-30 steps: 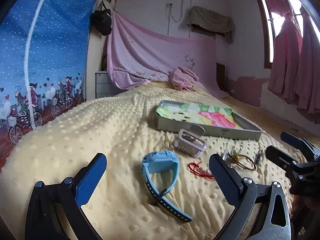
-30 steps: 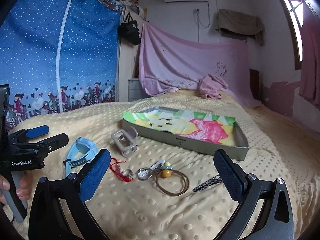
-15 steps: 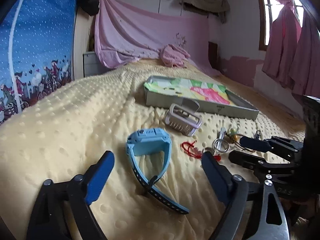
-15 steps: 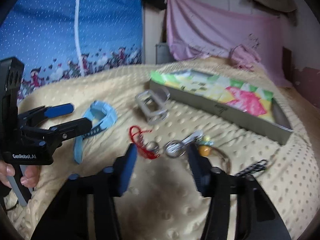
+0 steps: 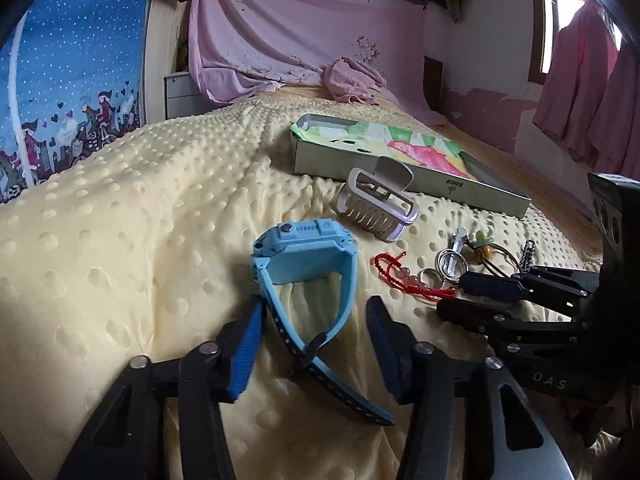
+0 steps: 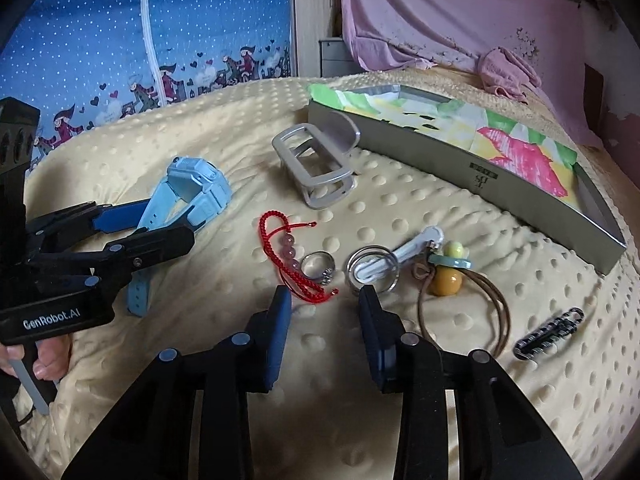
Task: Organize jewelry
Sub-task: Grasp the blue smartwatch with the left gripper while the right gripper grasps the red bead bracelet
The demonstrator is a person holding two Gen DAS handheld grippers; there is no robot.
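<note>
A blue watch [image 5: 304,256] lies on the yellow blanket; my left gripper [image 5: 314,318] is open, its fingers on either side of the strap. In the right wrist view the watch [image 6: 188,192] lies at the left. My right gripper [image 6: 324,300] is open just before a red bracelet [image 6: 288,256] and a silver ring [image 6: 318,266]. A key ring [image 6: 372,268], a bead cord [image 6: 448,280], a dark clip [image 6: 548,332] and a grey hair claw [image 6: 316,164] lie around. A grey box [image 6: 460,156] with a colourful lining stands behind.
The dotted yellow blanket [image 5: 120,220] covers the bed. A blue patterned curtain [image 6: 160,20] hangs at the left, a pink sheet [image 5: 300,40] at the back. The bed's right edge drops off beyond the box.
Both grippers have lowered and moved in toward the items. The left has come around the watch strap and narrowed. The right has narrowed and come up to the red bracelet and ring.
</note>
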